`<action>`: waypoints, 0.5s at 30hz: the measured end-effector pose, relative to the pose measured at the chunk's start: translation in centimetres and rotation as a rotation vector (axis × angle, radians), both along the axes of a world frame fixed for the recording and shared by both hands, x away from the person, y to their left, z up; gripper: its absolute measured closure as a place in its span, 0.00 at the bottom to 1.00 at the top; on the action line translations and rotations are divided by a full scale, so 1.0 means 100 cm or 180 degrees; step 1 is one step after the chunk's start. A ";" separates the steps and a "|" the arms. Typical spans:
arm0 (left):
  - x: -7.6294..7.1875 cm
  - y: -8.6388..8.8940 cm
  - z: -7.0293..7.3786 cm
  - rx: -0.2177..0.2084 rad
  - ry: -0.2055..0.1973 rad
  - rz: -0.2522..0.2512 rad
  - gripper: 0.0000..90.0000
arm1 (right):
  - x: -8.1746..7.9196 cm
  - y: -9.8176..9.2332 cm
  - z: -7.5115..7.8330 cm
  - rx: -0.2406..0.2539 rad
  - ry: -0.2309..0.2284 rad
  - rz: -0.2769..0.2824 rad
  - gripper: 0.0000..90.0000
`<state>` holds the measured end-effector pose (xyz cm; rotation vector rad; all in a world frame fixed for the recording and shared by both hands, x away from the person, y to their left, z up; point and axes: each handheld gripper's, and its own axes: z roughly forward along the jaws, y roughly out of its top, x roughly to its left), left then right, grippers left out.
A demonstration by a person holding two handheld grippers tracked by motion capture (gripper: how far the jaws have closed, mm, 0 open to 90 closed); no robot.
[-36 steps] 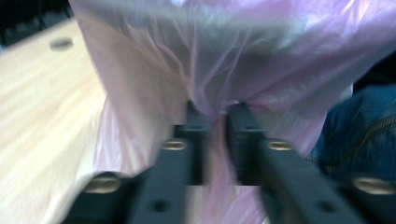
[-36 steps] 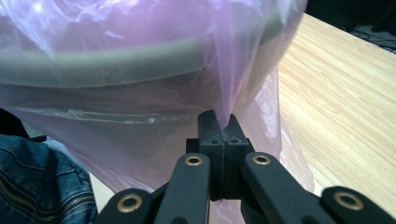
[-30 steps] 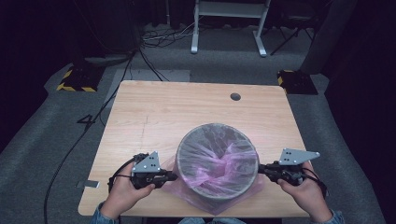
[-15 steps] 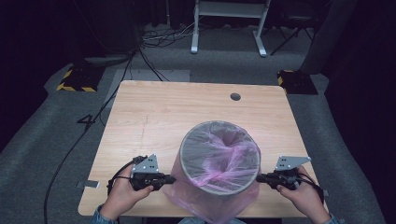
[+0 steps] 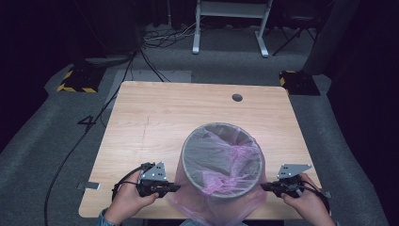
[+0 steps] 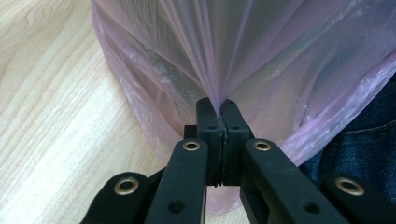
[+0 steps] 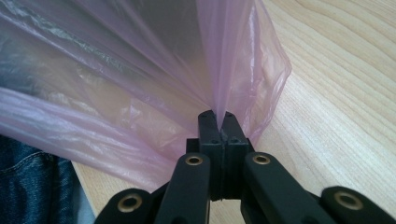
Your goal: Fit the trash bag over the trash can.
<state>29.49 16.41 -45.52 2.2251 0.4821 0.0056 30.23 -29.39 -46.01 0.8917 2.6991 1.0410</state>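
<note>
A grey round bin (image 5: 221,160) stands near the front edge of the wooden table (image 5: 188,113), with a thin pink plastic bag (image 5: 226,181) pulled down over its rim and outside wall. My left gripper (image 5: 176,187) is at the bin's left side, shut on a pinch of the pink bag (image 6: 215,70). At the bin's right side my right gripper (image 5: 263,187) is shut on the bag film (image 7: 140,93) too. In both gripper views the film fans out taut from between the closed jaws.
The far half of the table is bare wood with a small cable hole (image 5: 237,97). Blue denim (image 6: 364,140) shows just past the table's front edge. Cables (image 5: 94,122) and a desk frame (image 5: 230,19) lie on the grey floor beyond.
The bag has been drawn down over the bin's sides and its rim now stands exposed. My right gripper sank toward the table; the left one stayed about where it was.
</note>
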 end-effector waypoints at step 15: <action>0.003 0.006 0.036 -0.0552 -0.0578 0.0209 0.26 | -0.012 0.009 0.046 0.0609 -0.0559 0.0300 0.30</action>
